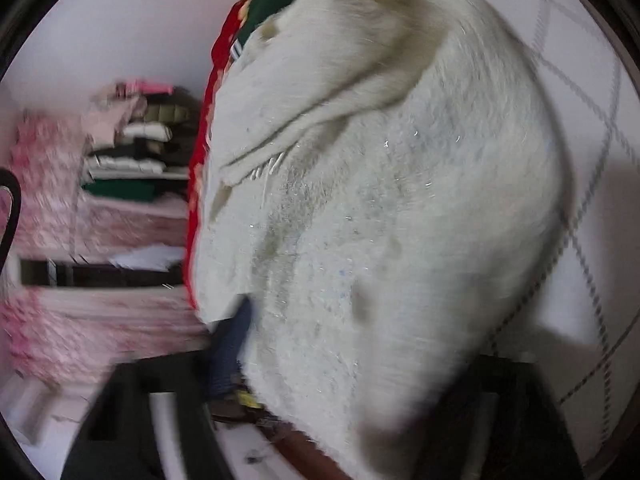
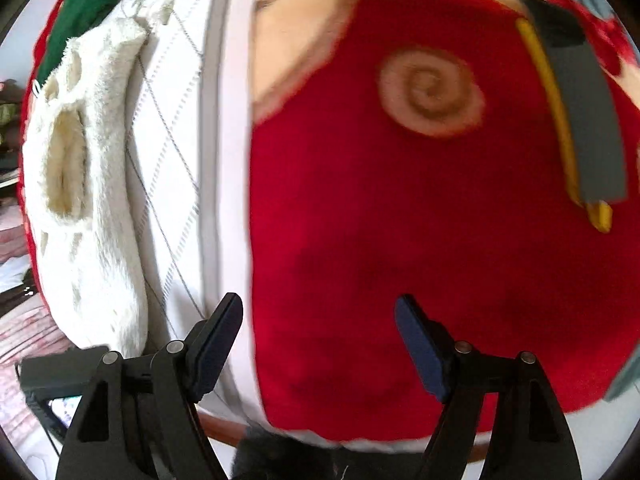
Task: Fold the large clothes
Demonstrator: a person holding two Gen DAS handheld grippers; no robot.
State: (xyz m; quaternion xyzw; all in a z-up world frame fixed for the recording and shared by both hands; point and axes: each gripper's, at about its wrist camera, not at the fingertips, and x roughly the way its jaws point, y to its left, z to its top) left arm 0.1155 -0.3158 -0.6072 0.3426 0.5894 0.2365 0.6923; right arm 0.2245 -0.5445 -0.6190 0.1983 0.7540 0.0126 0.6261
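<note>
Right wrist view: right gripper fingers spread, empty, fluffy white garment well leftward; left fingers' state unclear

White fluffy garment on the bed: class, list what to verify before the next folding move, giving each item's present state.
1. Right tongs open and empty: ok.
2. Left tongs' state: cannot tell; the white fluffy garment covers them.
3. Garment lies flat on the quilted mattress: not ok, bunched.
4. Red blanket clear of the garment: cannot tell.
5. Green cloth separate from the garment: cannot tell.
</note>
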